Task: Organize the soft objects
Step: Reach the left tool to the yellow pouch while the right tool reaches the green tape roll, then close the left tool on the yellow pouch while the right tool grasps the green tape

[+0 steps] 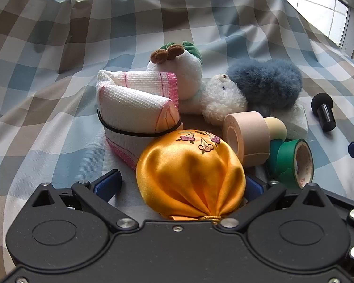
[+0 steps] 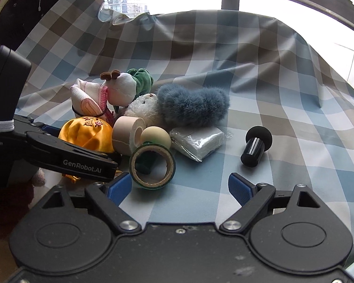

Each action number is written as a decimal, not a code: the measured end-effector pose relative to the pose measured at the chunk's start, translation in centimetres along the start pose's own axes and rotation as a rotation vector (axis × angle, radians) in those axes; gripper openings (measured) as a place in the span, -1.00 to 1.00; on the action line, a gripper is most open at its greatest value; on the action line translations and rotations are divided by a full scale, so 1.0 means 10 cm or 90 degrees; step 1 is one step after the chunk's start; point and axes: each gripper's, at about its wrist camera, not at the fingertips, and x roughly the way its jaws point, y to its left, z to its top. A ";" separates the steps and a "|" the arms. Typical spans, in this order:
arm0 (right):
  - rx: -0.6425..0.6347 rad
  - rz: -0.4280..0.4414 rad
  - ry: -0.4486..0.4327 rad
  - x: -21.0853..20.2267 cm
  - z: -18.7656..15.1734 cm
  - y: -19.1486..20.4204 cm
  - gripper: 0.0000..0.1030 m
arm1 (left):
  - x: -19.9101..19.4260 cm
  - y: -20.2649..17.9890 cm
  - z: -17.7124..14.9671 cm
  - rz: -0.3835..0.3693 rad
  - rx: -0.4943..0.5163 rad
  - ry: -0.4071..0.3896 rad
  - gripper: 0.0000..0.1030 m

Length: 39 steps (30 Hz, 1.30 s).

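My left gripper (image 1: 181, 184) is spread wide w/ the orange satin pouch (image 1: 191, 169) between its blue pads, low centre of frame; can't tell if the pads touch it. Behind it: rolled white cloth (image 1: 134, 108), white plush (image 1: 221, 99), blue fuzzy thing (image 1: 264, 82), beige tape roll (image 1: 247, 136), green tape roll (image 1: 292, 162). My right gripper (image 2: 179, 188) is spread too, nothing between, over checked cloth (image 2: 224, 59) just below the green roll.
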 end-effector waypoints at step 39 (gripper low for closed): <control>0.058 -0.083 0.079 0.26 0.21 0.26 0.17 | -0.17 0.32 -0.32 0.009 -0.053 -0.069 0.94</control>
